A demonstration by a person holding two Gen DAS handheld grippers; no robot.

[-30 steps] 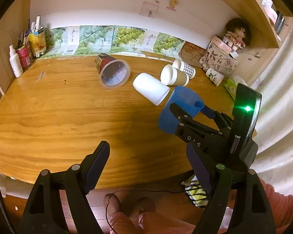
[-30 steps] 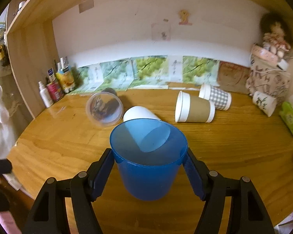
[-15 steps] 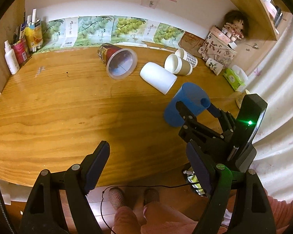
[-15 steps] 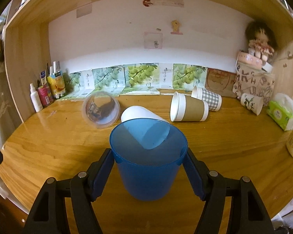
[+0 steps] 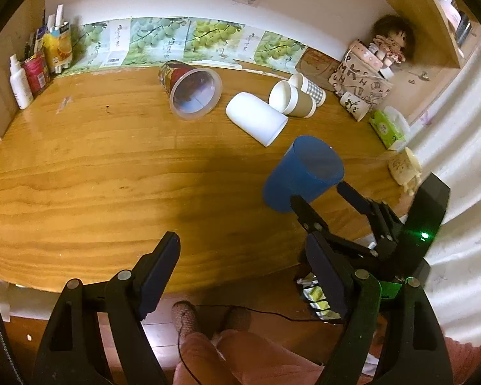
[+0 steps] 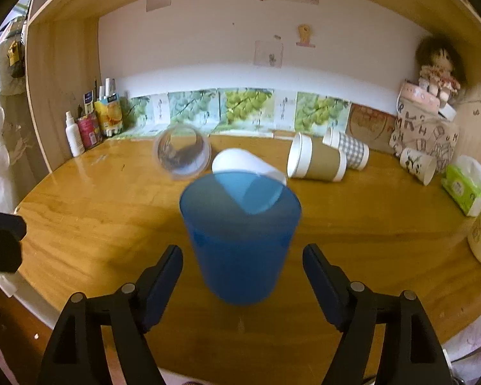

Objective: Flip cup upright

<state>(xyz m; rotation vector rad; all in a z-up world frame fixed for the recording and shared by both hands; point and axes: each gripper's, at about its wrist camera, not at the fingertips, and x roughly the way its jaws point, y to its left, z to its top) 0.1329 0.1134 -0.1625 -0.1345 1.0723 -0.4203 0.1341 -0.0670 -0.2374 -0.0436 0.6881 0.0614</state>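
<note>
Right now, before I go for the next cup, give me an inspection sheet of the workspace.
Surface: wooden table, bare near its front edge.
Job's things: blue cup upright, mouth up. Lying on their sides: clear cup, white cup, brown-sleeved cup, checked cup.
Clutter: bottles and cartons at back left; patterned bag, doll, small printed cup, tissue pack at right.
Grippers: right gripper open, fingers clear of the blue cup; left gripper open, holding nothing.
Cables: thin black cable on the floor.
Surroundings: wooden alcove, grape pictures along the back wall, curtain at right.
</note>
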